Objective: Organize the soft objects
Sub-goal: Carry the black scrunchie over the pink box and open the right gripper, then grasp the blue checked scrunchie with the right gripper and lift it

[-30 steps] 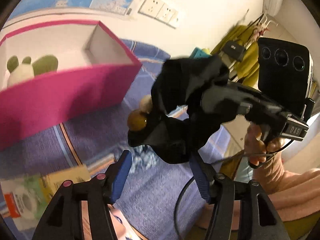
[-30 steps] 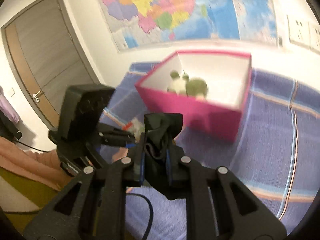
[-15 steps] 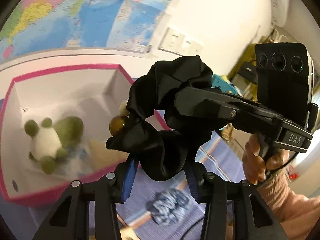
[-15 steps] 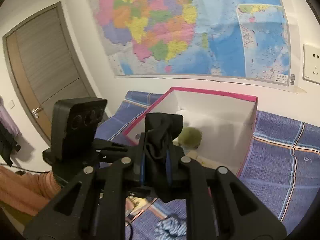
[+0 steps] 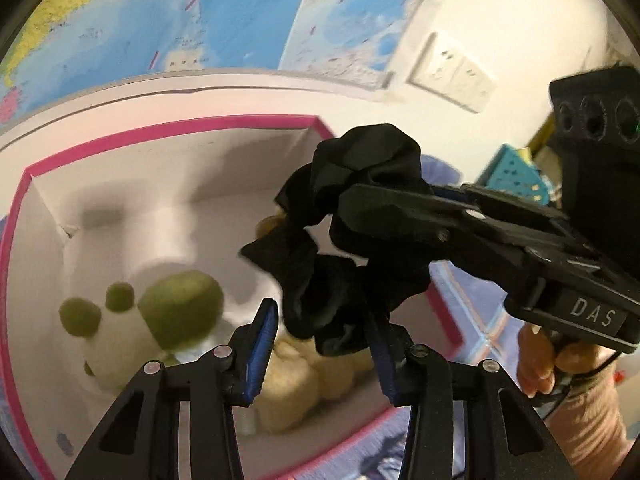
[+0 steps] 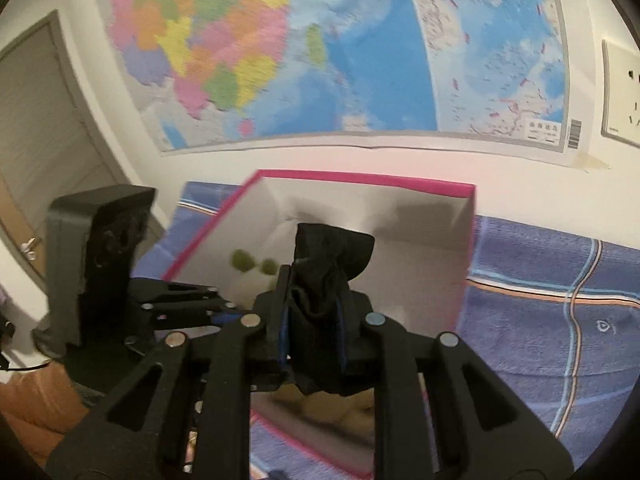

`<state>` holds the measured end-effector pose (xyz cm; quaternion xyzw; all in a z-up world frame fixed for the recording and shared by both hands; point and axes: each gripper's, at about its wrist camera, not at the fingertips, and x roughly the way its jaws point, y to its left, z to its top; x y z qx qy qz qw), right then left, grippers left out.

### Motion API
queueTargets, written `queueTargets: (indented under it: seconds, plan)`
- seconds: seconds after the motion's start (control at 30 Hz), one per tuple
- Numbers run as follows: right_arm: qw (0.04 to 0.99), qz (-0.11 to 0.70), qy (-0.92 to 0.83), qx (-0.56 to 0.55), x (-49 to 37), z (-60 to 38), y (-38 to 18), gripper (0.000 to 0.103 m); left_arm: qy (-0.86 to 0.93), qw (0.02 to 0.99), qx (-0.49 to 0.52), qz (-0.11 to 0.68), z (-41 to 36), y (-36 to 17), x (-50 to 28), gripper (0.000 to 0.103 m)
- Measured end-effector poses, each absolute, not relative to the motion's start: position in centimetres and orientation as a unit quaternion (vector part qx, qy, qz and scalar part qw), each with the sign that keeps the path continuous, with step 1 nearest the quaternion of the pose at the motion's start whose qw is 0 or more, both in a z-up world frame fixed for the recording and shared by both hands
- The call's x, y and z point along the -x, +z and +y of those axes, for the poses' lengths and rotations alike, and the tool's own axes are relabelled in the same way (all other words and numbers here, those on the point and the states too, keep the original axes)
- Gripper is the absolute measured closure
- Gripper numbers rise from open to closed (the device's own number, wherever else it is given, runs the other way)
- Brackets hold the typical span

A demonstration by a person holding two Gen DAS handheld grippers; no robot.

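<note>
A black scrunchie [image 5: 360, 184] hangs over the open pink box [image 5: 160, 130]. My right gripper [image 5: 340, 216] comes in from the right, shut on its upper part. In the right wrist view the pads of the right gripper [image 6: 314, 292] still press the scrunchie [image 6: 324, 272], though the jaws are starting to open. The scrunchie's lower end hangs between the fingers of my left gripper [image 5: 320, 316]; a gap shows at the left pad [image 5: 260, 348]. Inside the box lie a white plush with green ears [image 5: 120, 344] and a cream plush [image 5: 296, 376].
The box [image 6: 360, 179] stands on a blue plaid cloth [image 6: 540, 280] against a wall with a map [image 6: 360, 60] and sockets [image 5: 452, 72]. A person's hand [image 5: 540, 360] holds the right gripper. A teal basket [image 5: 516, 176] is at the right, a door [image 6: 40, 140] at the left.
Both grippers carried the scrunchie from in front of the box to above its opening. The left jaws narrowed around the scrunchie's lower end early on.
</note>
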<state>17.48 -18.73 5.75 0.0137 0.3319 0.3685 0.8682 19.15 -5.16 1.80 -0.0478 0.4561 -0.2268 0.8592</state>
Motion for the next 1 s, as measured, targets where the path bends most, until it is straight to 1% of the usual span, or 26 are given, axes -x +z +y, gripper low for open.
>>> queueTargets:
  seconds: [0.03,0.07,0.1,0.13,0.17,0.27,0.4,0.53,0.7,0.87,1.0]
  plan:
    - [0.871,0.334,0.360,-0.010,-18.1,-18.6,5.5,0.077,-0.213,0.862,0.045,0.458,-5.1,1.6,-19.5,0.056]
    - [0.874,0.335,0.351,-0.003,-18.6,-18.5,5.3,0.069,-0.202,0.862,0.042,0.463,-5.1,1.4,-19.9,0.055]
    - [0.881,0.336,0.334,0.008,-19.1,-18.5,5.0,0.063,-0.192,0.861,0.043,0.469,-5.1,1.0,-20.3,0.054]
    - [0.888,0.338,0.310,0.020,-19.6,-18.4,4.7,0.054,-0.186,0.861,0.043,0.471,-5.0,0.8,-20.4,0.054]
    - [0.891,0.346,0.294,0.031,-20.1,-18.3,4.4,0.052,-0.178,0.863,0.040,0.472,-4.9,0.6,-20.4,0.054]
    - [0.893,0.354,0.274,0.034,-20.1,-18.7,3.9,0.052,-0.171,0.870,0.032,0.461,-4.4,0.7,-19.4,0.054]
    - [0.890,0.345,0.299,0.011,-18.0,-20.3,4.2,0.052,-0.185,0.883,0.031,0.430,-3.5,1.8,-16.9,0.054]
    - [0.882,0.333,0.334,-0.003,-14.2,-21.9,4.5,0.052,-0.212,0.891,0.030,0.399,-2.4,3.3,-13.1,0.054]
    - [0.870,0.326,0.370,-0.007,-9.2,-23.3,4.3,0.052,-0.240,0.893,0.021,0.379,-2.8,4.4,-9.7,0.054]
    - [0.853,0.351,0.385,-0.013,-6.1,-24.2,2.4,0.052,-0.256,0.885,0.020,0.388,-3.9,3.4,-7.7,0.054]
    - [0.841,0.388,0.378,-0.014,-4.7,-24.5,-0.4,0.052,-0.269,0.869,0.021,0.415,-4.9,1.4,-6.3,0.054]
